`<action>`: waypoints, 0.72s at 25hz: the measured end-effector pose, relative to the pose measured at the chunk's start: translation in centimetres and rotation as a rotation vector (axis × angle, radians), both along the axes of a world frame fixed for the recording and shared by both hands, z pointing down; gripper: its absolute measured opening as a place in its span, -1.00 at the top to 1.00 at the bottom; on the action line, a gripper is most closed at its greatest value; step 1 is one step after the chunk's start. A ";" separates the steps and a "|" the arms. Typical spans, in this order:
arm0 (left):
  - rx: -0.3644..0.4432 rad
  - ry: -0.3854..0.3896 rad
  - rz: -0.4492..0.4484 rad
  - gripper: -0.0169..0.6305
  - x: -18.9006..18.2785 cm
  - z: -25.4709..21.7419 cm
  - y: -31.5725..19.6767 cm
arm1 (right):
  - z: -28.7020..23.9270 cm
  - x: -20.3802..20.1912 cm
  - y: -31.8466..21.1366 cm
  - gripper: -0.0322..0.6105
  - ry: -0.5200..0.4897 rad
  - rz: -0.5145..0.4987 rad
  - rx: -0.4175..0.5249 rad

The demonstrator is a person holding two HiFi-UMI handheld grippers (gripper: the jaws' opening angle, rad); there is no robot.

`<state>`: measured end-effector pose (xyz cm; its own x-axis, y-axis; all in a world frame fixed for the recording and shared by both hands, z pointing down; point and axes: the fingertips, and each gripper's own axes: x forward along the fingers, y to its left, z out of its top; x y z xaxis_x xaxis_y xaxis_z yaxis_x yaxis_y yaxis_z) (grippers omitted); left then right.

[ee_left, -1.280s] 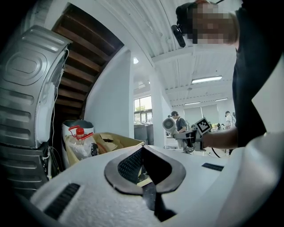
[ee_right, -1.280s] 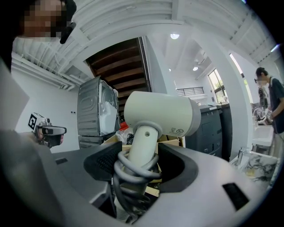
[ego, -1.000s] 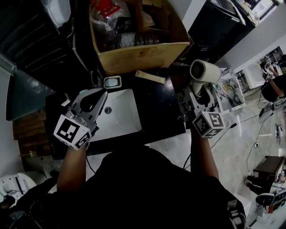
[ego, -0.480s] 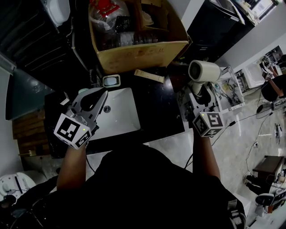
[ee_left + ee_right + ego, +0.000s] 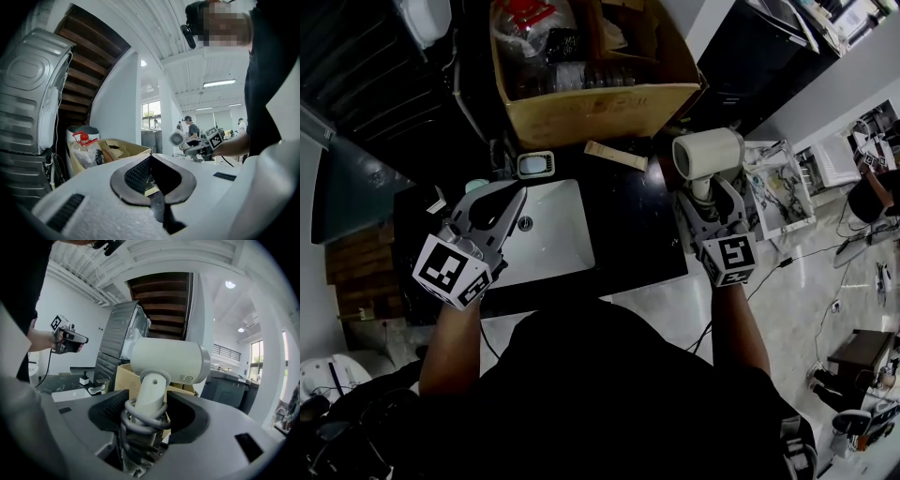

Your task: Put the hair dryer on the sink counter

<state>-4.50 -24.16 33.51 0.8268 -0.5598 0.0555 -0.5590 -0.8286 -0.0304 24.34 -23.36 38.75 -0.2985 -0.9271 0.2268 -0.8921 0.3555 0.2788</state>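
At 2 o'clock from the sink [image 5: 551, 242], the hair dryer [image 5: 705, 153], gripped at its handle by the right tool [image 5: 706, 193], has been rolled and lowered toward the table [image 5: 630, 225]; set-down is judged near.

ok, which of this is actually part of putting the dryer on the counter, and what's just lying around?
In the job: hair dryer; right gripper, shut on its cord-wrapped handle; sink counter.
Lying about: cardboard box of bottles; washbasin; tan strip; left gripper, shut and empty.

Mock washroom corner in an open-plan workshop: a white sink [image 5: 558, 239] set in a black worktop [image 5: 633, 234], a washing machine [image 5: 28, 103] beneath wooden stairs [image 5: 89, 61], strip lights [image 5: 219, 83] overhead.
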 end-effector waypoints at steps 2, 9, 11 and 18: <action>-0.008 0.001 -0.001 0.90 0.0 0.2 0.1 | 1.3 -0.6 0.4 0.10 0.036 -0.033 -0.019; -0.028 -0.006 -0.010 0.90 -0.2 1.0 0.3 | 5.3 -2.3 1.0 0.10 0.190 -0.128 -0.082; -0.029 -0.006 -0.010 0.90 -0.2 1.1 0.4 | 6.1 -2.6 1.1 0.10 0.253 -0.160 -0.089; -0.040 -0.006 -0.016 0.90 -0.3 1.6 0.6 | 8.0 -4.0 1.3 0.10 0.455 -0.258 -0.081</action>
<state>-4.81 -23.57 35.11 0.8173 -0.5702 0.0828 -0.5721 -0.8202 -0.0003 20.31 -22.09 46.71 -0.3694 -0.8107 0.4542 -0.5677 0.5839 0.5803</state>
